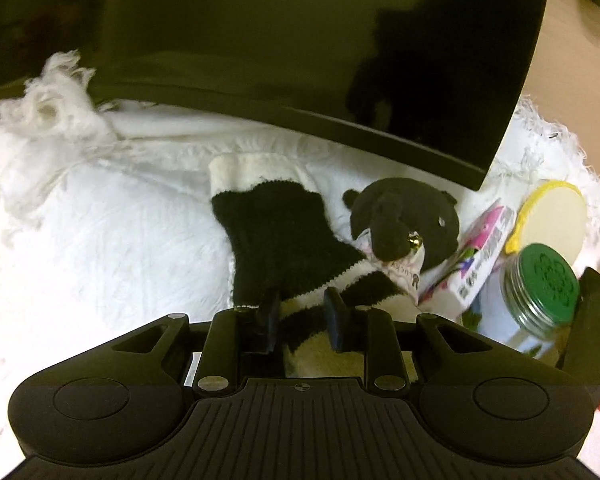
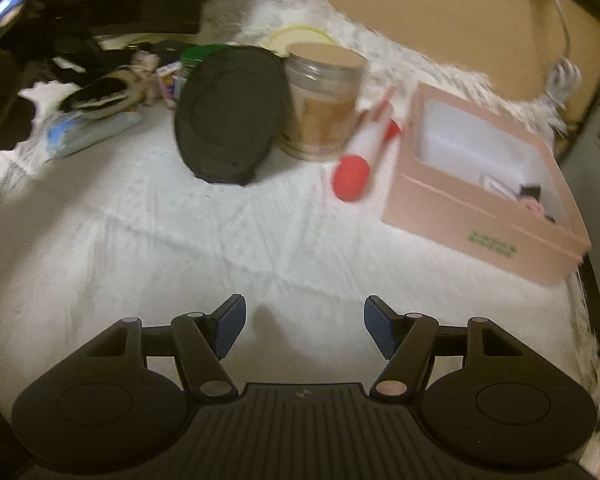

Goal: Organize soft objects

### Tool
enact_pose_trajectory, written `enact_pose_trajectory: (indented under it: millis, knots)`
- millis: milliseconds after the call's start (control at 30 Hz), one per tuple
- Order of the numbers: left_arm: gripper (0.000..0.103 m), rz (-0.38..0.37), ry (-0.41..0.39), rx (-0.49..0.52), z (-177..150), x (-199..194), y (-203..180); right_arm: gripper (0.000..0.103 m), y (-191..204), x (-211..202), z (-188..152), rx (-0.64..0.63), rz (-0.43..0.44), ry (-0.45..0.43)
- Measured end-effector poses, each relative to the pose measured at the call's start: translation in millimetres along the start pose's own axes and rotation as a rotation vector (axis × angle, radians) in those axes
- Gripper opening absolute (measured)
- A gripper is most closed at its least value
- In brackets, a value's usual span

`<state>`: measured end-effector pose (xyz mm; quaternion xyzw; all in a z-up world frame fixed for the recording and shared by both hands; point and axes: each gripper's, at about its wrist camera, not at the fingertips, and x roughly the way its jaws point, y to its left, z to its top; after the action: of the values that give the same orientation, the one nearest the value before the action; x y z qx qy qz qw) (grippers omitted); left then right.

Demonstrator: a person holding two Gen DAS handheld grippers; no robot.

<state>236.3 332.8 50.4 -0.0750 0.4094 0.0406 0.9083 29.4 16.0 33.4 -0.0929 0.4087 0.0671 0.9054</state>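
In the left wrist view my left gripper [image 1: 302,314] is shut on a black-and-white fuzzy sock [image 1: 280,248] that lies on the white cloth [image 1: 100,240]. A black plush toy with a small bell [image 1: 404,220] lies just right of the sock. In the right wrist view my right gripper [image 2: 304,328] is open and empty above bare white cloth [image 2: 220,248]. The sock and plush show blurred at the far left there [image 2: 100,96]. A pink open box [image 2: 484,196] stands at the right.
A dark monitor [image 1: 300,60] overhangs the cloth behind the sock. A pink-and-white carton [image 1: 472,264], a green-lidded jar [image 1: 540,292] and a yellow-rimmed disc [image 1: 552,216] crowd the right. The right wrist view shows a black oval pad [image 2: 228,116], a jar [image 2: 320,108] and a red-tipped tube [image 2: 360,160].
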Motion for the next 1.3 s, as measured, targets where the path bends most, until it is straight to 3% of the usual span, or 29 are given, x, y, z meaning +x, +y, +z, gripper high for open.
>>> enact_pose_trajectory:
  millis: [233,367,500,667,800,833,900,933,1000,1100,1300]
  knots:
    - [0.023,-0.018,-0.027,0.029,-1,10,1,0.066,24,-1,29,-0.100,0.040,-0.080]
    - [0.015,-0.055,-0.097,0.106,-25,-9,9,0.066,31,0,66,-0.071,0.122,-0.121]
    - [0.013,-0.093,-0.117,0.140,-47,-36,34,0.066,52,7,102,-0.079,0.187,-0.146]
    - [0.012,-0.062,-0.111,0.099,-59,-57,82,0.066,98,32,140,-0.053,0.285,-0.133]
    - [0.012,0.067,-0.139,0.056,-65,-66,122,0.066,131,67,155,0.092,0.341,-0.052]
    - [0.012,0.053,-0.138,0.015,-66,-70,132,0.066,137,78,158,0.127,0.345,-0.022]
    - [0.013,-0.061,-0.122,-0.090,-72,-82,156,0.066,143,88,158,0.170,0.387,0.000]
    - [0.013,-0.135,-0.110,-0.118,-75,-87,165,0.066,145,90,159,0.183,0.417,-0.019]
    - [0.013,-0.212,-0.084,-0.125,-80,-92,173,0.066,150,95,158,0.179,0.423,-0.055]
    - [0.014,-0.234,-0.078,-0.107,-84,-97,170,0.066,158,96,164,0.166,0.441,-0.084]
    - [0.014,-0.200,-0.118,-0.137,-77,-101,169,0.067,162,71,171,0.184,0.363,-0.237]
